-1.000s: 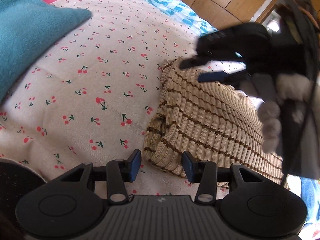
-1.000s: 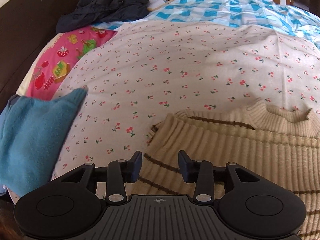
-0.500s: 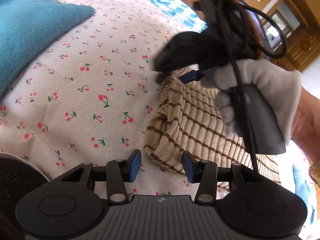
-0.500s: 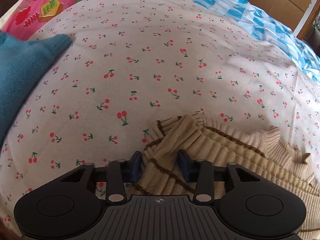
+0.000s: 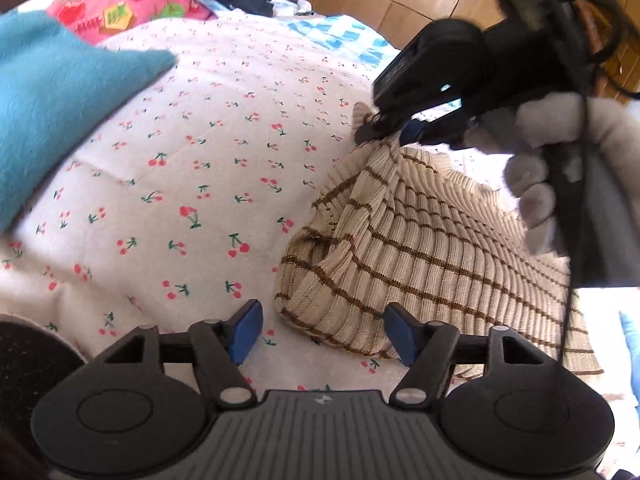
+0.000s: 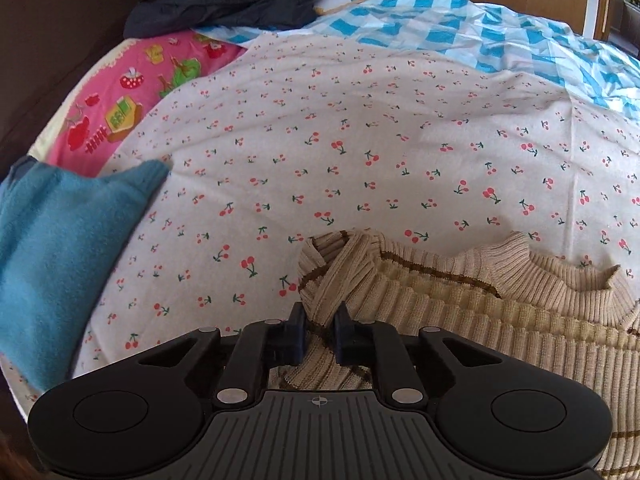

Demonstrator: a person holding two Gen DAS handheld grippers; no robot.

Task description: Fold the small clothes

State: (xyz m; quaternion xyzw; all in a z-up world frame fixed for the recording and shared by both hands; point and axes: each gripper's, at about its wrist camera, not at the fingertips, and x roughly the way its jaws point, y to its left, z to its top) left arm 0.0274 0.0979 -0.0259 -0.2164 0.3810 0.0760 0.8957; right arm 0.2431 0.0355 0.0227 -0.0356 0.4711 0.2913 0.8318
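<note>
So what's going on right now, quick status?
Right hand-held gripper just closed, pinching the striped sweater at its shoulder, lifting it. Left hand-held gripper just opened wider, straddling the hem corner, not gripping. Nothing in the way.

Bright daylight, strong fisheye bend, some motion blur.

Light falls evenly over the sheet [image 6: 360, 128], soft and almost shadowless; only a faint shade sits under the sweater [image 5: 420, 240] fold. In the left wrist view the far right edge glares white, and the gloved hand [image 5: 560, 168] and right gripper [image 5: 384, 128] smear with blur. Both views curve hard at the rim, with dark corners. The blue cloth [image 5: 52, 100] looks soft at the left edge.
</note>
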